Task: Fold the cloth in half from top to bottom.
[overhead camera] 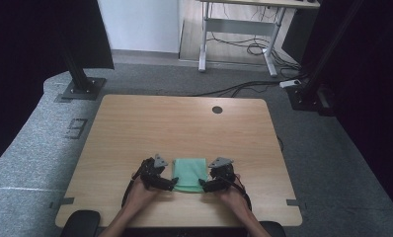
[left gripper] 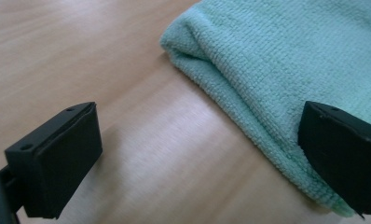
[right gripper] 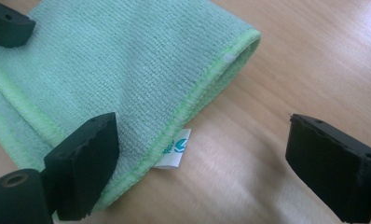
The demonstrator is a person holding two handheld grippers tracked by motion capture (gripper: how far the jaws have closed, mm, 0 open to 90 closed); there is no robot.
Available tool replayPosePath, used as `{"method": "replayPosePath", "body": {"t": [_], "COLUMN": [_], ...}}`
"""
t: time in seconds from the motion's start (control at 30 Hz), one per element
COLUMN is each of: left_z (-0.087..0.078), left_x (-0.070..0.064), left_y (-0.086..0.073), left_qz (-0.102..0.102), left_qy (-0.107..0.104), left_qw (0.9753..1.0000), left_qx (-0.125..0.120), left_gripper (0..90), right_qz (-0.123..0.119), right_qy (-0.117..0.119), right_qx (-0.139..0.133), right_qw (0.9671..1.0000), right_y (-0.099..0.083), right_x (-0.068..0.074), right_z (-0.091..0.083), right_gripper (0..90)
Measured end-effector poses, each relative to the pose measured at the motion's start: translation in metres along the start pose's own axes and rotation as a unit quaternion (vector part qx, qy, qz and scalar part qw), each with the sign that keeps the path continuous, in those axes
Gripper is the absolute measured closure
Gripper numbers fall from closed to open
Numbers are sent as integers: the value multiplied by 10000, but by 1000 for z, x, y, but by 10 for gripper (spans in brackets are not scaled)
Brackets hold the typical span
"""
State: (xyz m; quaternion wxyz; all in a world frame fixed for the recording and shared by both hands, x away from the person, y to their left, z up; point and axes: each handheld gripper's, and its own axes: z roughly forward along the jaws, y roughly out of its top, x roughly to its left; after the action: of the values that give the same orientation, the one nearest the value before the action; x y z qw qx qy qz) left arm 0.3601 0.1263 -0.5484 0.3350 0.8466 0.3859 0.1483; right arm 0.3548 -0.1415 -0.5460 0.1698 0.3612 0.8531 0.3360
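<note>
We observe a folded green cloth (overhead camera: pixel 189 174) lying flat on the wooden worktop (overhead camera: pixel 150 128), in the lower centre of the high view, close to the near edge. The left claw (overhead camera: pixel 172 184) sits at the lower left corner of the cloth, and the right claw (overhead camera: pixel 203 185) sits at its lower right corner, so the cloth lies between the two. In the left gripper view, the left claw (left gripper: pixel 200 154) is released: its jaws stand wide apart, one at the lower left of the frame over bare wood, the other at the right edge of the frame over the cloth (left gripper: pixel 286 60). The folded, rounded edge of the cloth runs diagonally from the upper centre to the lower right of that frame. In the right gripper view, the right claw (right gripper: pixel 202 163) is likewise released: one jaw stands at the lower left over the cloth (right gripper: pixel 127 60), the other at the lower right over bare worktop (right gripper: pixel 314 56). The stitched hem of the cloth runs between the two jaws, and a small white label (right gripper: pixel 175 149) with green print projects from that hem near the centre of the frame. Neither claw grasps anything. A dark round hole (overhead camera: pixel 217 109) shows in the worktop toward its far edge, well apart from the cloth.
</note>
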Motion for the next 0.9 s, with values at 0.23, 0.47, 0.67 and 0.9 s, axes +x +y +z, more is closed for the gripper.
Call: {"method": "replayPosePath", "body": {"t": [0.23,0.47,0.67,0.9], "left_z": [8,16,22,26], "left_x": [13,24,34,42], "left_y": [9,18,24,28], "left_qz": [-76,-71,-199,-320], "left_qy": [146,236,192,183], "left_qw": [9999,9997,9996,9993], "left_qx": [-33,-63,-27,-3], "left_gripper": [3,4,4,4], "right_qz": [112,206,309,436], "right_qy": [-38,-62,-27,38], "right_qx": [-40,-78,-121,-180], "right_qw": [9999,9997,9994,9989], "right_y": [9,17,21,25], "right_x": [-9,-18,-26,-34], "right_z": [10,20,27,34], "right_gripper": [96,96,93,92]}}
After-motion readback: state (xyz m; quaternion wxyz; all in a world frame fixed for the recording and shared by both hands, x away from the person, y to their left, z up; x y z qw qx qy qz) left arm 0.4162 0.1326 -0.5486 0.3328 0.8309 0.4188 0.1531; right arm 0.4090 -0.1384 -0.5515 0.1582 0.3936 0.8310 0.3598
